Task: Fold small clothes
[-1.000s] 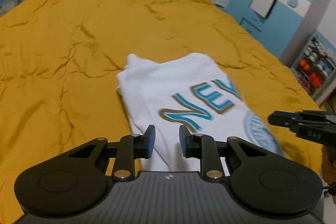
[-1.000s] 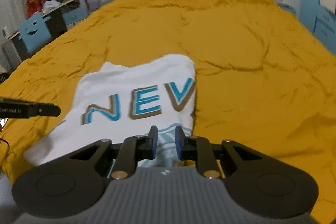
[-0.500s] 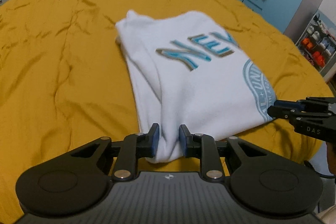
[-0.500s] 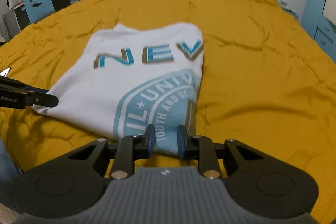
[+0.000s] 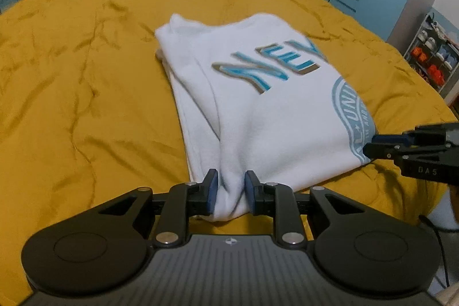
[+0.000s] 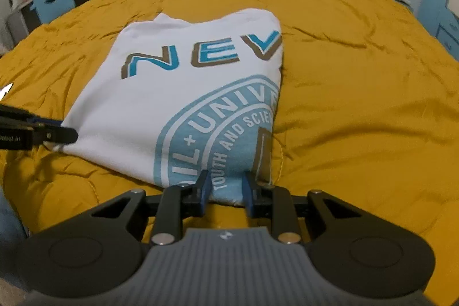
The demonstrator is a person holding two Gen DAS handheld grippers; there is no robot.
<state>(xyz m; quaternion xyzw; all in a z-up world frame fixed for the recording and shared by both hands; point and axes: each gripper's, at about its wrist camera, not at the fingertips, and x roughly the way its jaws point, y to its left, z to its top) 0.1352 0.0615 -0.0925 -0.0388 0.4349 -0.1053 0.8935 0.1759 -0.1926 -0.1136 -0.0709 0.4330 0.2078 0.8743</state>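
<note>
Both the left gripper and right gripper seemingly pinch the folded white printed T-shirt's near corners, jaws narrow; next, carry them over the mustard bedspread.

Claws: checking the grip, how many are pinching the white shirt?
2. The left claw pinches the white shirt's near-left corner; the right claw pinches its near-right corner.
</note>
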